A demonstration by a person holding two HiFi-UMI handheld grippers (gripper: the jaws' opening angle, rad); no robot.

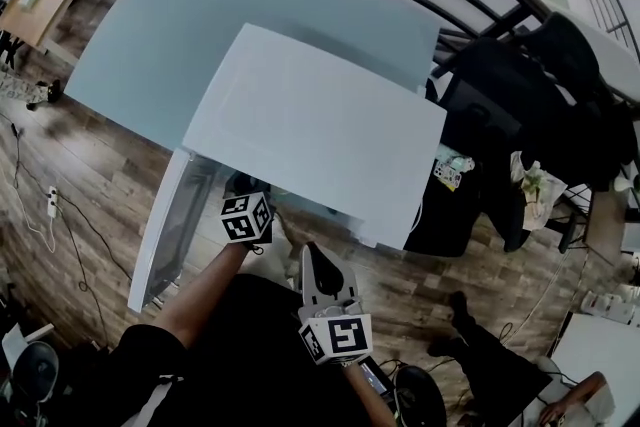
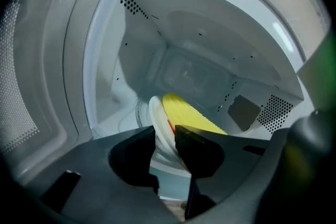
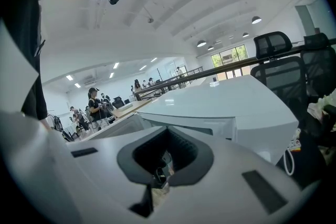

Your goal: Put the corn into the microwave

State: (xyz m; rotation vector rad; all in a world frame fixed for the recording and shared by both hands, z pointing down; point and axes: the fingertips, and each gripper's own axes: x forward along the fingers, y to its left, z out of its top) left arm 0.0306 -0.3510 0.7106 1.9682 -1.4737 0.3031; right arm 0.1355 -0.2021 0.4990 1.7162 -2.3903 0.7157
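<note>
Lowest in the left gripper view, my left claw (image 2: 165,136) is clenched on the rim of a white plate (image 2: 156,119). The dark jaws press it from both sides at centre frame. The plate stands tilted, nearly edge-on, and the yellow corn (image 2: 188,113) lies on its far face, just above and right of the right-hand jaw.

Plate and corn are already past the front opening of the microwave (image 2: 184,68). White walls close round them: the perforated side at the right, the ceiling sloping across the upper frame, and the back wall well beyond the plate with open room in front of it. The door (image 2: 31,92) is swung wide at the frame's left edge.

In the right gripper view, my right claw (image 3: 160,178) is shut with nothing between its jaws, held back from the microwave's outer corner.
</note>
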